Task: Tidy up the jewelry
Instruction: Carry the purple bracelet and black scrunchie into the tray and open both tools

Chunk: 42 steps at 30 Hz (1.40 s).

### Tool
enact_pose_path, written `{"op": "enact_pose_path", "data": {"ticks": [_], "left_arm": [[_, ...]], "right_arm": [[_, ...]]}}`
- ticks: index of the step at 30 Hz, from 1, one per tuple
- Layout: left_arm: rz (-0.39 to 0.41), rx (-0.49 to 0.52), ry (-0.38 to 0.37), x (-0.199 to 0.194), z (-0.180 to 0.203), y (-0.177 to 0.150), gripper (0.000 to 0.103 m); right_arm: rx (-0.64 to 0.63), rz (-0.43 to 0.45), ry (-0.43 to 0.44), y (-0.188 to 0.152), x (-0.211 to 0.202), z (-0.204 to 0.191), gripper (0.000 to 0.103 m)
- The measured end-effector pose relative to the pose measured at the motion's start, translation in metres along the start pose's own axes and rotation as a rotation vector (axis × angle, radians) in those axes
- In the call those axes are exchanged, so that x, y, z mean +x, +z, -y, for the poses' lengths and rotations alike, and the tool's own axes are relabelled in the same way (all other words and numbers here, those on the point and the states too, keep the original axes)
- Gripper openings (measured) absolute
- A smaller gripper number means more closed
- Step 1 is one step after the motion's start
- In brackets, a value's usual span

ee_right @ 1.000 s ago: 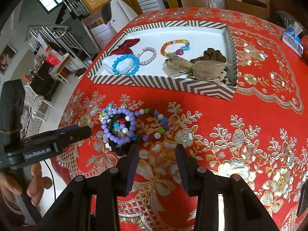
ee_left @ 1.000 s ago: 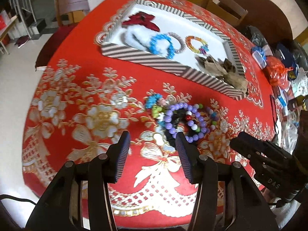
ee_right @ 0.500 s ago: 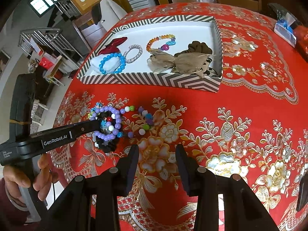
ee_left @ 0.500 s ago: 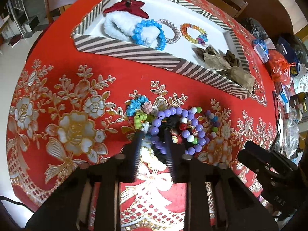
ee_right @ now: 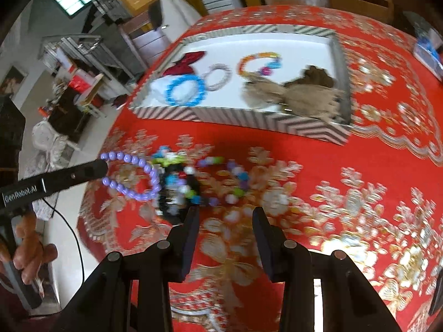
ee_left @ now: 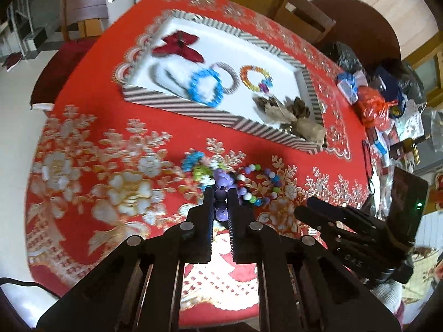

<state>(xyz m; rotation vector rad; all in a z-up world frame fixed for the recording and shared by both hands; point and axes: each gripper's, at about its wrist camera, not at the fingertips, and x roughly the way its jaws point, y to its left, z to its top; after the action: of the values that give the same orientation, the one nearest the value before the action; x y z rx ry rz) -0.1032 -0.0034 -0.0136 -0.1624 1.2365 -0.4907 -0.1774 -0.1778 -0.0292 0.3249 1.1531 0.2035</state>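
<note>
My left gripper (ee_left: 221, 193) is shut on a purple bead bracelet (ee_left: 221, 185) and lifts it off a pile of jewelry (ee_left: 249, 182) on the red tablecloth. In the right wrist view the left gripper (ee_right: 103, 166) holds the purple bracelet (ee_right: 130, 175) hanging as a loop beside the pile (ee_right: 191, 185). My right gripper (ee_right: 225, 215) is open and empty, just in front of the pile. A striped tray (ee_right: 238, 116) behind holds a blue bracelet (ee_right: 185, 91), a silver one (ee_right: 220, 76), a multicolour one (ee_right: 259, 62), a red bow and brown scrunchies.
The tray also shows in the left wrist view (ee_left: 193, 108). Bags and clutter (ee_left: 382, 102) lie at the table's right edge. Wooden chairs (ee_left: 301, 13) stand behind the table. The table edge drops to the floor on the left.
My left gripper moved onto the pile, shut on the purple bracelet and has pulled it up and to the left. The right gripper stayed open and shifted slightly.
</note>
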Motion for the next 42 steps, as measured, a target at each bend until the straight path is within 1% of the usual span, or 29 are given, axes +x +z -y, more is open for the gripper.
{"op": "enact_pose_path", "data": {"ticks": [2,4,8,9,12,14,17,19,20,21,22,24,26,29,33,37,42], "left_arm": [[0.021,-0.021,0.013,-0.013,-0.012,-0.001,0.008],[0.027,-0.033,0.042,-0.019,-0.02,-0.002,0.008],[0.036,-0.068,0.106,-0.023,-0.043,-0.007,0.008],[0.036,-0.08,0.11,-0.023,-0.047,-0.008,0.008],[0.039,-0.106,0.124,-0.023,-0.057,-0.009,0.008],[0.04,-0.11,0.13,-0.023,-0.06,-0.009,0.008],[0.038,-0.107,0.132,-0.022,-0.061,-0.007,0.008],[0.04,-0.1,0.137,-0.021,-0.06,-0.007,0.008],[0.038,-0.097,0.137,-0.021,-0.059,-0.007,0.008],[0.036,-0.094,0.137,-0.02,-0.059,-0.006,0.008],[0.031,-0.089,0.138,-0.019,-0.057,-0.006,0.008],[0.028,-0.082,0.137,-0.018,-0.054,-0.005,0.008],[0.034,-0.075,0.136,-0.019,-0.051,-0.003,0.008],[0.043,-0.069,0.13,-0.023,-0.047,0.0,0.008],[0.052,-0.058,0.115,-0.029,-0.038,0.006,0.008],[0.062,-0.037,0.087,-0.037,-0.026,0.016,0.008],[0.083,0.008,0.068,-0.044,-0.006,0.039,0.008]], "right_arm": [[-0.013,-0.021,0.037,0.002,0.009,-0.009,0.038],[-0.03,-0.062,0.071,0.002,0.022,-0.017,0.038],[-0.048,-0.139,0.079,-0.004,0.047,-0.031,0.038],[-0.046,-0.14,0.065,-0.004,0.051,-0.032,0.037],[-0.015,-0.096,0.038,0.003,0.054,-0.029,0.037],[-0.004,-0.083,0.034,0.009,0.057,-0.028,0.037],[-0.049,-0.057,0.011,0.015,0.059,-0.033,0.037],[-0.109,-0.042,-0.039,0.016,0.061,-0.04,0.029],[-0.135,-0.037,-0.07,0.015,0.062,-0.041,0.019],[-0.149,-0.037,-0.082,0.014,0.062,-0.041,0.012],[-0.155,-0.044,-0.083,0.013,0.061,-0.04,0.01],[-0.144,-0.048,-0.068,0.009,0.055,-0.034,0.008],[-0.115,-0.028,-0.042,0.006,0.043,-0.028,0.008],[-0.077,0.016,-0.002,0.003,0.017,-0.02,0.008],[-0.067,0.077,0.006,0.005,-0.017,-0.017,0.008],[-0.036,0.151,0.011,0.017,-0.044,-0.005,0.008],[-0.009,0.214,-0.005,0.038,-0.062,0.007,0.008]]}}
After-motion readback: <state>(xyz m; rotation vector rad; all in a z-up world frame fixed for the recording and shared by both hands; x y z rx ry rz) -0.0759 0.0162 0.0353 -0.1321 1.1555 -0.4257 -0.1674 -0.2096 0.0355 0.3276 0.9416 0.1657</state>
